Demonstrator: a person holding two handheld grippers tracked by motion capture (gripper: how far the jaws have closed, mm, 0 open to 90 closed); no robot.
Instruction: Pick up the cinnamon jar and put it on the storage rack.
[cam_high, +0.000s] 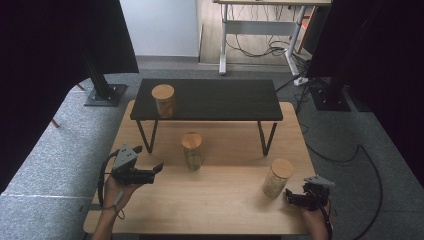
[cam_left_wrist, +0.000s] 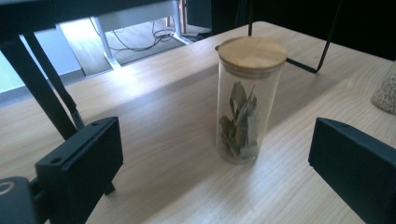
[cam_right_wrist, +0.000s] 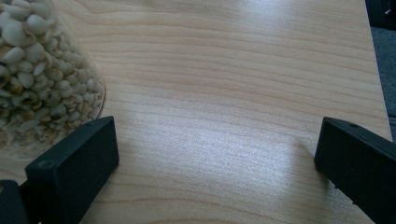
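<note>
Jar of pale beans (cam_right_wrist: 42, 79) cut off by the right gripper view's top and left edges, lid out of frame; contents of the shelf jar (cam_high: 163, 100) too small to identify.

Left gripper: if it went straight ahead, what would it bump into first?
Probably the clear glass jar of dried leaves with a round wooden lid. It stands upright on the light wooden table, between the open left tool's black jaws but farther off, untouched.

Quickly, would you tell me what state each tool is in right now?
Left tool: open, holding nothing, aimed at the leaf jar.
Right tool: open, holding nothing, beside the bean jar.
</note>
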